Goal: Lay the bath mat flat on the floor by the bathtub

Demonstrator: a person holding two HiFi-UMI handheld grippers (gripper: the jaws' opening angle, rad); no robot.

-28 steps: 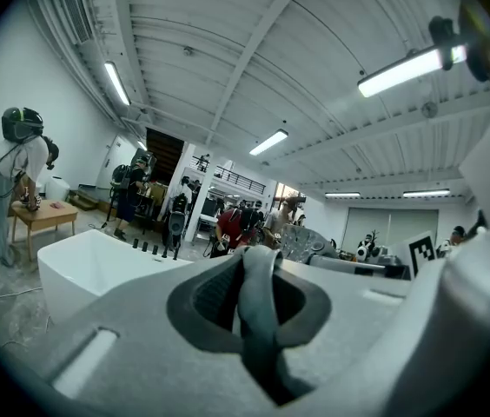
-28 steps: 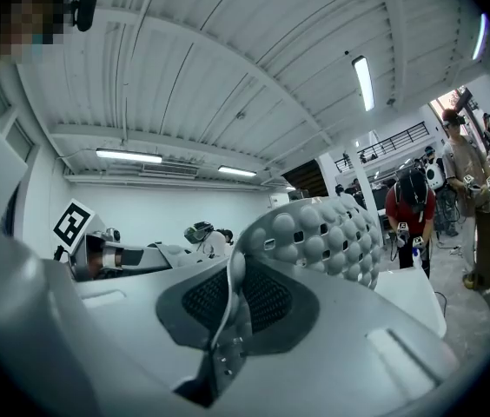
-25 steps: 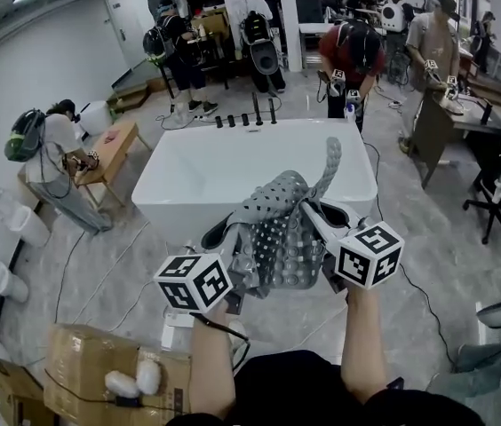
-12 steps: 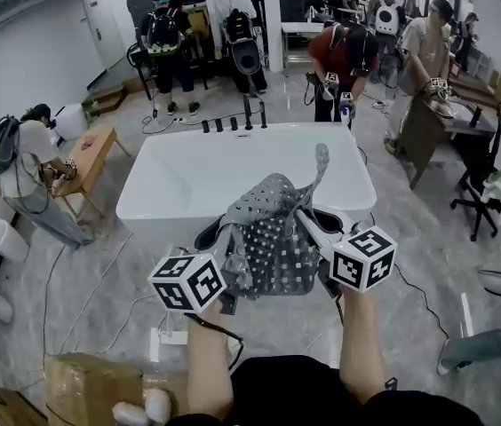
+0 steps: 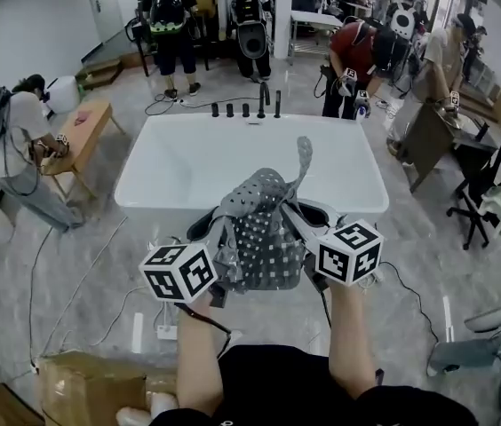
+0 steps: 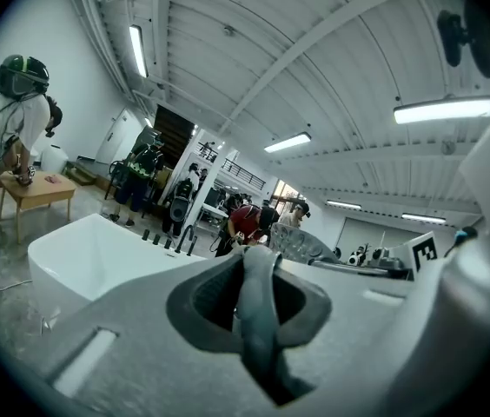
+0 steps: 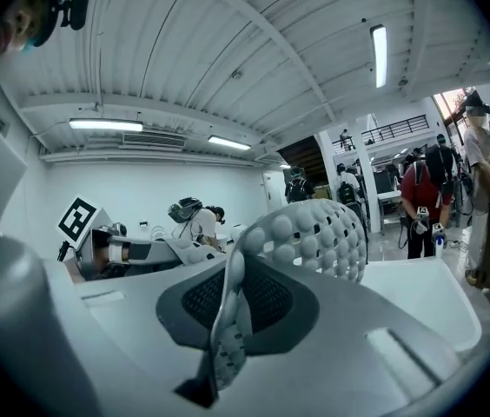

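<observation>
1. While I face the bathtub, my left tongs clamp one edge of the bath mat.
2. My right tongs clamp the opposite edge, and the mat hangs bunched between them above the floor.

Your head camera looks steeply down past your left tool and right tool onto the bathtub, while each tool's own camera sits close behind its jaws, facing nearly level across that same bathtub.
</observation>
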